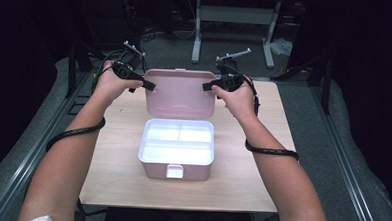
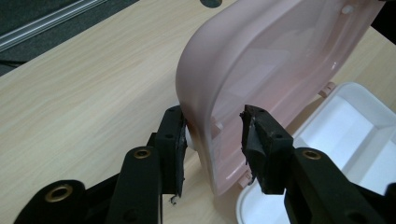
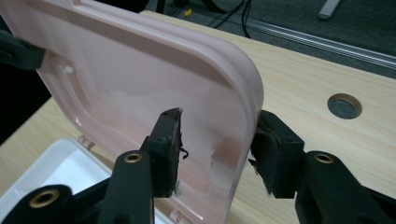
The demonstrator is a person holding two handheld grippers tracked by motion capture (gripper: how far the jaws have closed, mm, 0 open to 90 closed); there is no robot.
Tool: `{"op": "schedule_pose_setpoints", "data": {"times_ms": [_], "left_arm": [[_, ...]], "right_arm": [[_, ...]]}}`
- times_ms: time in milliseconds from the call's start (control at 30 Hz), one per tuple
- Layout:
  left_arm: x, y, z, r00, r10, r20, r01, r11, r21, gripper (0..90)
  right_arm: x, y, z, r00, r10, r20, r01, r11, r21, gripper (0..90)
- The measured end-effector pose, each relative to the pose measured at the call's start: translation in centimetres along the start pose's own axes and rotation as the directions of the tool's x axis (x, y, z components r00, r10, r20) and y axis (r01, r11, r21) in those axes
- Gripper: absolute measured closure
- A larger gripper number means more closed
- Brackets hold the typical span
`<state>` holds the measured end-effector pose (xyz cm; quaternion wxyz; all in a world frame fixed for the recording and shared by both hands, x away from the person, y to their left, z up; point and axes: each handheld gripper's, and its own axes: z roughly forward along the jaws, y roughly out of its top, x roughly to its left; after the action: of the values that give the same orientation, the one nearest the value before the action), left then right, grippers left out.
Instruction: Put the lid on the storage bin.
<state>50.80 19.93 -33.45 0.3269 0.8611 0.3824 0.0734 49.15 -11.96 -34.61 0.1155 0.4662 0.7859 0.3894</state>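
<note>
A pink box (image 1: 175, 165) sits mid-table, its white divided inside (image 1: 177, 139) bare. Its hinged lid (image 1: 180, 92) stands upright behind it. My left gripper (image 1: 149, 86) is at the lid's left edge and my right gripper (image 1: 207, 86) is at its right edge. In the left gripper view, the gripper (image 2: 212, 126) is open, straddling the lid's rim (image 2: 205, 140); one pad touches the outside, the other stands off. In the right gripper view, the gripper (image 3: 217, 135) is open around the lid (image 3: 140, 79), one jaw inside and one behind the rim.
The light wooden table (image 1: 112, 152) has a round cable hole (image 3: 344, 105) near its far edge. A front latch (image 1: 174, 171) hangs on the box. Grey floor with metal rails (image 1: 37, 143) flanks the table, and a desk frame (image 1: 233, 22) stands beyond.
</note>
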Motion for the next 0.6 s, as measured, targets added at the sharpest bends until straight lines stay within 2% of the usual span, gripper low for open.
{"op": "schedule_pose_setpoints", "data": {"times_ms": [100, 200, 333, 600], "left_arm": [[-0.4, -0.2, -0.6, 0.9999, 0.015, 0.004, -0.015, 0.9999, 0.004, 60.1], [-0.9, -0.6, -1.2, 0.9996, 0.024, 0.016, -0.024, 0.9997, -0.003, 59.6], [-1.8, -1.2, -2.1, 0.9986, 0.049, 0.021, -0.049, 0.9987, -0.011, 58.0], [-4.3, -2.7, -4.1, 0.9943, 0.106, 0.01, -0.106, 0.9934, -0.044, 53.3]], "right_arm": [[0.9, 0.0, -0.5, 0.9985, -0.033, 0.044, 0.032, 0.999, 0.014, 54.2], [1.5, -0.1, -1.1, 0.9971, -0.053, 0.054, 0.052, 0.998, 0.023, 54.3], [1.8, -0.5, -2.1, 0.9986, -0.048, 0.023, 0.047, 0.998, 0.03, 53.6], [3.2, -2.2, -4.2, 0.9961, -0.089, 0.002, 0.088, 0.995, 0.038, 51.0]]}}
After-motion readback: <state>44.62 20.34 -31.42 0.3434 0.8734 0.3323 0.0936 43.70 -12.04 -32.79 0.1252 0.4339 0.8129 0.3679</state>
